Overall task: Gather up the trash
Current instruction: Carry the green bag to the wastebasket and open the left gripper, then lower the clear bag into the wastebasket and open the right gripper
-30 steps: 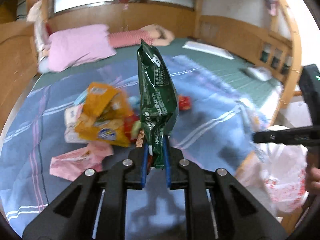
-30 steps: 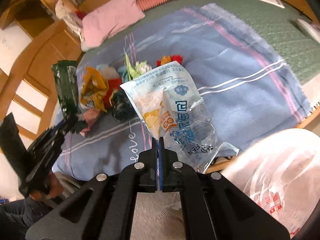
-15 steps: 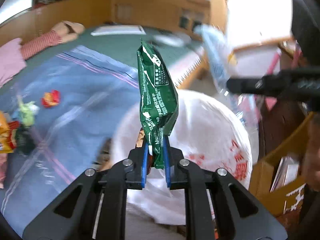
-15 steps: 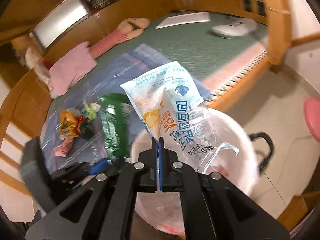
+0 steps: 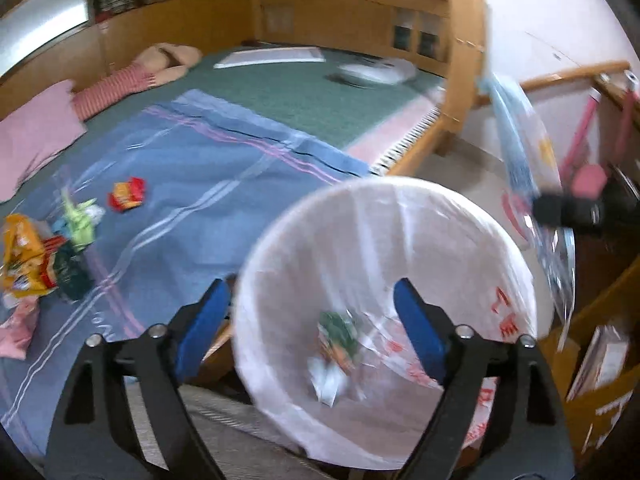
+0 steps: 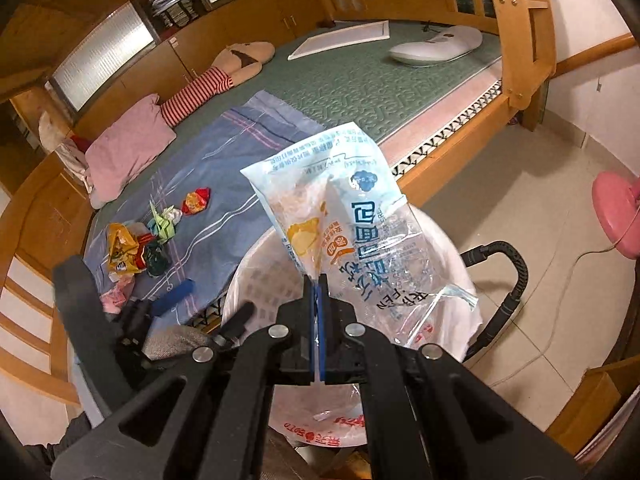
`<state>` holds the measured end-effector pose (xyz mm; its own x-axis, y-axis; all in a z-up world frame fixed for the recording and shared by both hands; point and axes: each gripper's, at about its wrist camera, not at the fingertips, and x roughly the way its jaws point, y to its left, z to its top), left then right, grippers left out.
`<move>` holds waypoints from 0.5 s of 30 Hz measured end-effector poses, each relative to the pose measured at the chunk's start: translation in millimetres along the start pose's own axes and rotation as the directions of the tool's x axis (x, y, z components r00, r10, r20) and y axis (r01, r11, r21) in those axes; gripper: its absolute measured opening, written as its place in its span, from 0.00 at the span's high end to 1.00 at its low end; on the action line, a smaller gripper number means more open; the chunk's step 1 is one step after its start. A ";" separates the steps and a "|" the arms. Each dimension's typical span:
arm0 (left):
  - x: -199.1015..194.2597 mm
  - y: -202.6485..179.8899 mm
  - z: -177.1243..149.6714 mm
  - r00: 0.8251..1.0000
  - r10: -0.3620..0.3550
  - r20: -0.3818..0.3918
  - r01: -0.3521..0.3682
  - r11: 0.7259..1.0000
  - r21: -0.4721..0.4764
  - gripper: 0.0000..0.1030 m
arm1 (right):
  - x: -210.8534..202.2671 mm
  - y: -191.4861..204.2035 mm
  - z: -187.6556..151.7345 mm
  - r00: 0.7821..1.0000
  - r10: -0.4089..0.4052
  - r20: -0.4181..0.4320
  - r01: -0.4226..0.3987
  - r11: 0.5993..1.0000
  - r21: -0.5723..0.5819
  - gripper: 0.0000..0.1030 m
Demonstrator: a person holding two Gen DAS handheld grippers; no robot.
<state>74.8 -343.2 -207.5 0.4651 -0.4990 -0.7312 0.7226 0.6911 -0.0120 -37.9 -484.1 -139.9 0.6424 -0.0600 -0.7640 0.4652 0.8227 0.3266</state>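
Observation:
My left gripper (image 5: 310, 312) is open and empty above the trash bin (image 5: 280, 240), which is lined with a white bag. The green snack packet (image 5: 338, 330) lies inside the bin with other scraps. My right gripper (image 6: 318, 284) is shut on a clear blue-printed plastic wrapper (image 6: 344, 216) and holds it over the bin (image 6: 256, 276). The wrapper also shows at the right of the left wrist view (image 5: 520, 152). Several wrappers (image 5: 28, 252) remain in a heap on the blue blanket (image 5: 200, 168), with a red one (image 5: 126, 194) apart from them.
The bed has a wooden frame (image 6: 516, 60) and a green mat (image 6: 360, 64). A pink pillow (image 6: 128, 148) lies at its head. A pink stool (image 6: 616, 212) and a black hose (image 6: 512, 280) stand on the tiled floor right of the bin.
My left gripper has opened and the green packet has dropped into the bin. My right gripper has moved with the clear wrapper over the bin.

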 end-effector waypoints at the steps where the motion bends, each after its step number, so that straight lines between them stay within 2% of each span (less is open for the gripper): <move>1: -2.9 5.0 1.9 1.000 0.010 0.004 -0.010 1.000 -0.015 0.14 | 2.4 0.6 -0.1 1.000 -0.001 -0.005 0.001 1.000 -0.003 0.98; 6: -18.4 21.7 7.9 0.994 0.103 0.031 -0.102 0.994 -0.036 0.11 | 18.1 0.6 -4.9 0.999 -0.007 -0.050 0.007 1.000 0.002 0.97; 10: -28.7 31.9 11.3 0.990 0.133 0.045 -0.130 0.989 -0.068 0.10 | 38.0 1.1 -11.5 0.993 -0.035 -0.109 0.036 0.999 0.001 0.97; 15: -38.9 45.7 11.3 0.986 0.158 0.055 -0.152 0.983 -0.100 0.09 | 57.3 6.1 -18.7 0.983 -0.083 -0.165 0.080 0.996 -0.030 0.86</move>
<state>95.5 -298.1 -171.9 0.6008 -0.4116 -0.6853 0.5886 0.8078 0.0309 -9.7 -472.0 -192.1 0.4922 -0.0344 -0.8698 0.4966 0.8318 0.2481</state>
